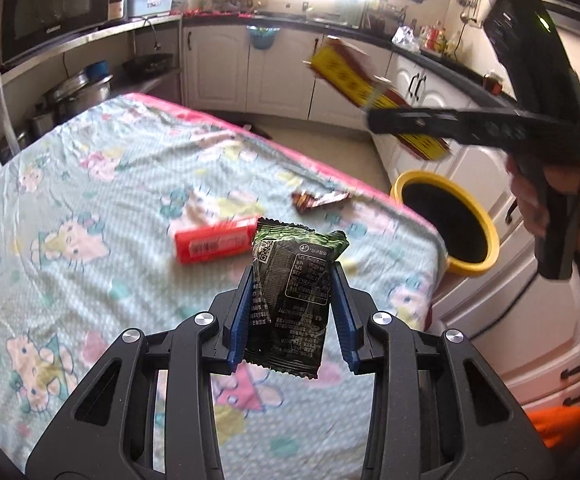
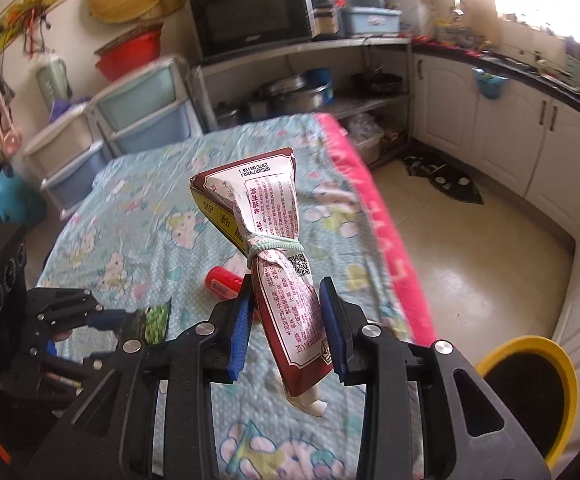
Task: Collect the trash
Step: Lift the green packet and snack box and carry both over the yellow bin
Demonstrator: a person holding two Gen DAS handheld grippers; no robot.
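My left gripper (image 1: 291, 280) is shut on a dark green snack packet (image 1: 294, 292) and holds it above the table. My right gripper (image 2: 285, 292) is shut on a maroon and yellow bag tied with a rubber band (image 2: 277, 248); the bag also shows in the left wrist view (image 1: 370, 88), high above the yellow-rimmed bin (image 1: 446, 220). The bin also shows in the right wrist view (image 2: 530, 384), at lower right beside the table. A red pack (image 1: 213, 240) and a brown wrapper (image 1: 318, 200) lie on the tablecloth (image 1: 89, 200).
White cabinets (image 1: 470, 168) and a black counter run behind the bin. A microwave (image 2: 249, 16), pots on a shelf (image 2: 298, 92) and plastic drawers (image 2: 129, 120) stand beyond the table. A dark mat (image 2: 446, 178) lies on the tiled floor.
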